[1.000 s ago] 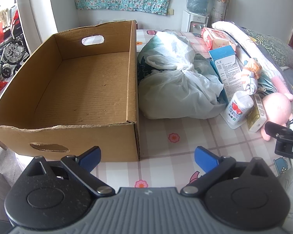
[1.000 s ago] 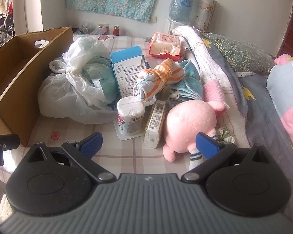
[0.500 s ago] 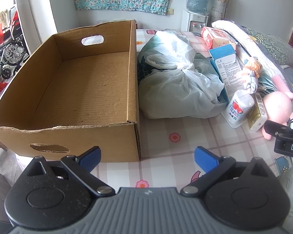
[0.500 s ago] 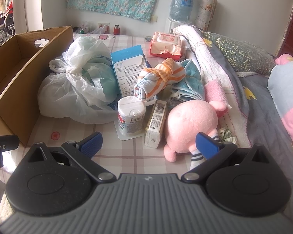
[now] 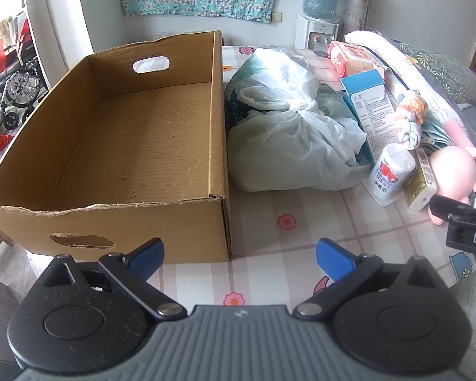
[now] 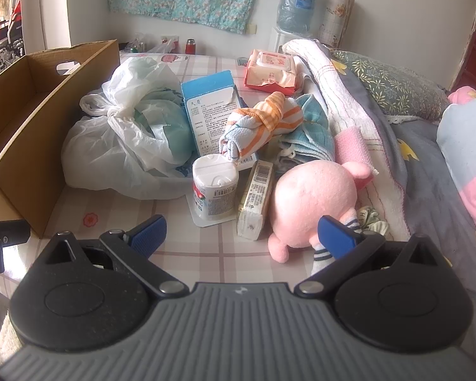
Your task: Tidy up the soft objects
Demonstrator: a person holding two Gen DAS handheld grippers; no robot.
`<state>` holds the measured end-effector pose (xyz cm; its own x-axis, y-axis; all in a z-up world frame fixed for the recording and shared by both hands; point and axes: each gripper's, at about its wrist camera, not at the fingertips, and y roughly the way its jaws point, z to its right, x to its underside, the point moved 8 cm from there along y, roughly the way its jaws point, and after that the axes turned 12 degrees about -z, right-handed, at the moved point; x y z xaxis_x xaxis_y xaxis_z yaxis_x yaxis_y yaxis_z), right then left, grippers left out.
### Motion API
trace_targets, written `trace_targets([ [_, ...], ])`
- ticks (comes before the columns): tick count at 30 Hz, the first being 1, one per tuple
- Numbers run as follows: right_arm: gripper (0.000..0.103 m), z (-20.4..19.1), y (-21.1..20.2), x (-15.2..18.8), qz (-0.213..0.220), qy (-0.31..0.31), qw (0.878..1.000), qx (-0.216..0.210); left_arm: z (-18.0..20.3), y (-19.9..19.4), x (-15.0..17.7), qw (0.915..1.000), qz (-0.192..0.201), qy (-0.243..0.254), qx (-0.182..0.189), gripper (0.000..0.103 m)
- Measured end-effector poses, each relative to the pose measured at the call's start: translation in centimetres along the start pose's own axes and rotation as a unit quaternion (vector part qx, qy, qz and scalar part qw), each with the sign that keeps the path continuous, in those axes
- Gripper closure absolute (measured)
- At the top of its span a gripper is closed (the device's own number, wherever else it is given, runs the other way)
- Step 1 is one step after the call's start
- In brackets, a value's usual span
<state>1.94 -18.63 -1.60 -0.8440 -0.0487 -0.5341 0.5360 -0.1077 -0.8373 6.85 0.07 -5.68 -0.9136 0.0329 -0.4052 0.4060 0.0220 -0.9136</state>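
An empty cardboard box (image 5: 149, 146) stands at the left of the table; its near corner shows in the right wrist view (image 6: 25, 120). Beside it lies a knotted white plastic bag (image 5: 288, 133) (image 6: 127, 139). A pink plush toy (image 6: 314, 197) (image 5: 453, 171) lies at the right, with a rolled orange-striped towel (image 6: 263, 123) and a teal cloth (image 6: 311, 127) behind it. My left gripper (image 5: 239, 254) is open, low in front of the box's near right corner. My right gripper (image 6: 241, 231) is open too, just short of the plush toy, holding nothing.
A blue-and-white carton (image 6: 212, 111), a white tub (image 6: 214, 190), a long yellowish packet (image 6: 257, 197) and a wet-wipes pack (image 6: 271, 70) lie among the soft things. A folded quilt (image 6: 342, 95) and pillows (image 6: 393, 85) run along the right. A water dispenser (image 5: 319, 9) stands behind.
Both grippers have crept slightly forward; the view has barely shifted. Nothing was taken hold of or moved.
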Motion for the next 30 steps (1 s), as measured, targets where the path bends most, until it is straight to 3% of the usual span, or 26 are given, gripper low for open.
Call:
trace_targets([
  [12, 0.001, 2.1, -0.5, 0.6, 0.017, 0.025, 1.000, 0.002, 3.2, -2.0, -0.8, 0.9964, 0.035, 0.076, 0.006, 0.001],
  [19, 0.001, 4.9, -1.5, -1.8, 0.061, 0.035, 0.997, 0.008, 7.5, -3.2, -4.7, 0.9885, 0.073, 0.128, 0.036, 0.000],
  [23, 0.001, 5.9, -1.4, -3.6, 0.083, 0.032, 0.996, -0.003, 10.2, -2.5, -6.8, 0.9846, 0.065, 0.150, 0.062, 0.000],
  [30, 0.001, 7.7, -0.6, -7.7, 0.111, 0.015, 0.993, -0.021, 13.2, -1.3, -8.9, 0.9824, 0.062, 0.128, 0.121, 0.001],
])
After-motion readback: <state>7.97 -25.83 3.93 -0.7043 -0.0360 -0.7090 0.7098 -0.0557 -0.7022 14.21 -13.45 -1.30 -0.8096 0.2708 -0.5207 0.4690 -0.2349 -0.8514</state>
